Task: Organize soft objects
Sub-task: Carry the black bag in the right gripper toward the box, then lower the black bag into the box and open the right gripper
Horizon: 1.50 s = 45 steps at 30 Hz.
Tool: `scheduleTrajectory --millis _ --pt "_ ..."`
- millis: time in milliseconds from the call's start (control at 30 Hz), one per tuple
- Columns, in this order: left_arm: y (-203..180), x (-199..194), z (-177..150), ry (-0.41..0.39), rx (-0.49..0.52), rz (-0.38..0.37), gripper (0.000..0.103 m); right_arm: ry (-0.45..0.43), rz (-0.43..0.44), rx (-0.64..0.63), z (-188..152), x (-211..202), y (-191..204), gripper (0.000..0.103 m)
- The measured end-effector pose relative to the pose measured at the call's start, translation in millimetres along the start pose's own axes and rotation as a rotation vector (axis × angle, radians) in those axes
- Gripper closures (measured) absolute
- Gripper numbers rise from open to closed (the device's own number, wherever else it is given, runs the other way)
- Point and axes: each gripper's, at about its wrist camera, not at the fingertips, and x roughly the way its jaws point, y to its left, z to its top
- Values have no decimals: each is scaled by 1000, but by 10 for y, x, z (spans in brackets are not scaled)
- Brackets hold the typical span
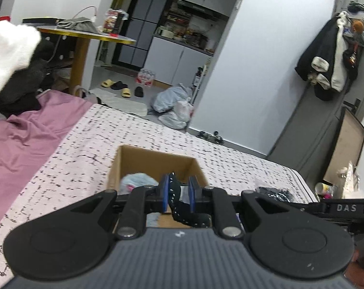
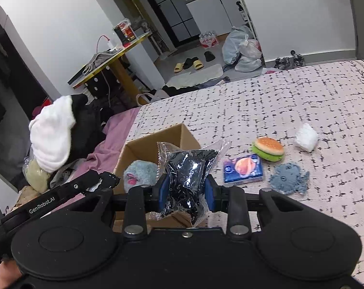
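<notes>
Two grippers are working over a bed covered in a pale spread with black dashes. Low in the centre of the left wrist view, the left gripper [image 1: 179,193] is pinching a black fabric strip with white specks [image 1: 175,200] between its blue pads; the strip is drooping toward the lower right of the frame. Just beyond it, an open cardboard box [image 1: 155,159] is sitting on the bed [image 1: 85,144], holding a fluffy light-blue plush toy [image 1: 138,180] in its left half.

Low in the centre of the right wrist view, the right gripper [image 2: 186,192] is squeezing a crinkled clear plastic bag of black items [image 2: 189,171], held upright in front of the same box, whose plush toy is showing a pink patch. Coming in from the lower left of that frame, the left gripper's tip is reaching toward the box's near left corner.

To the right of the box, lying on the bed, are a small blue tissue pack with an orange planet design [image 2: 243,168], a burger-shaped plush [image 2: 268,148] just above it, a flat blue knitted piece [image 2: 289,177] to its right, and a crumpled white bundle [image 2: 306,136] further up and right. At the left edge, a white towel [image 2: 53,132] is lying on a heap of dark clothes.
</notes>
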Motion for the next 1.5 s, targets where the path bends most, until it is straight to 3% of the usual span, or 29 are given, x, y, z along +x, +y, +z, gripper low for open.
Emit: scheduleTrajectory --millis 333,500,700,833,1200,1333,1500 --pt "230 156 -52 40 -61 65 83 20 26 -35 18 149 261 72" --pt "222 108 -68 45 -57 82 73 27 36 -55 31 218 367 71" --pt "205 14 -93 40 -38 123 44 43 48 -59 9 344 430 71" --pt "215 -32 -120 49 -40 141 32 59 51 -66 -11 450 474 71" --pt "247 -9 -154 95 -74 225 19 140 -2 -156 27 773 686 70" --pt "248 -2 -192 106 -72 243 14 191 -20 -201 11 900 749 64" --pt "200 -38 -211 148 -39 273 10 157 25 -196 89 755 732 33"
